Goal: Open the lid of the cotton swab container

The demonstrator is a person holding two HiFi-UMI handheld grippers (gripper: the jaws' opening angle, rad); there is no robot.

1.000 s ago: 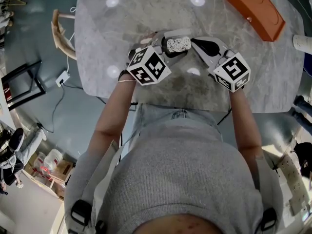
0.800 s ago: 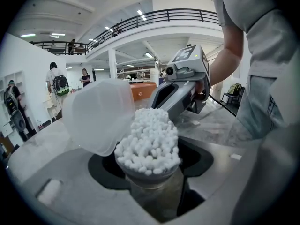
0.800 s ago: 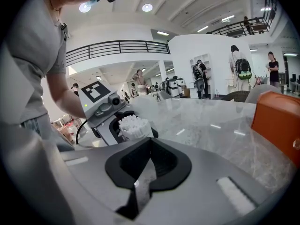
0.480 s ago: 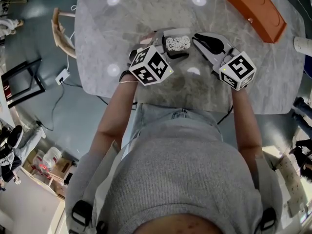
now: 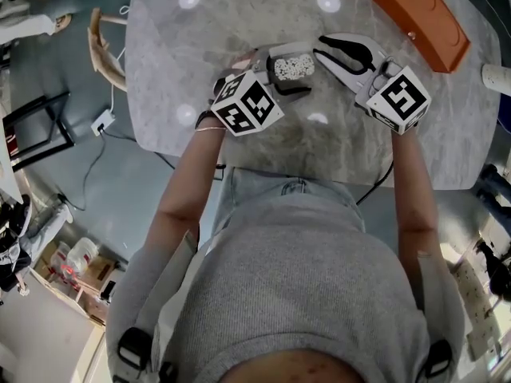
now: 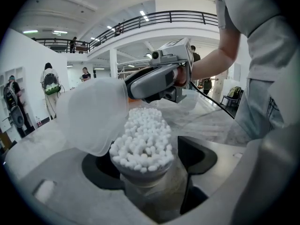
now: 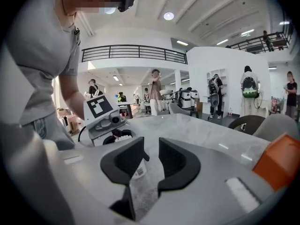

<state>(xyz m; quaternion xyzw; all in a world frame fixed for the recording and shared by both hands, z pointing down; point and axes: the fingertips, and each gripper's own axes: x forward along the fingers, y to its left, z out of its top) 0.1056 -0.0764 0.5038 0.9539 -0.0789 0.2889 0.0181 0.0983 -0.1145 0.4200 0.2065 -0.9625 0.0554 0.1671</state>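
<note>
Marble tabletop (image 5: 239, 22): cotton swab container (image 6: 143, 146) upright between left gripper (image 6: 147, 165) jaws, lid (image 6: 93, 116) flipped back. Left gripper released, jaws just opening. Right gripper (image 7: 151, 154) likewise released, just opening, lid edge seemingly between.

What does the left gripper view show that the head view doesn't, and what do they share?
Left gripper view only: the translucent plastic lid plainly swung open, a railed balcony, bystanders. Head view only: the orange rectangular tray at the far right corner of the grey marble table, the dark floor. Shared: the clear round container of white cotton swabs standing between the left gripper's jaws, the right gripper with nothing between its jaws, both pairs having just been opening, and that table.
</note>
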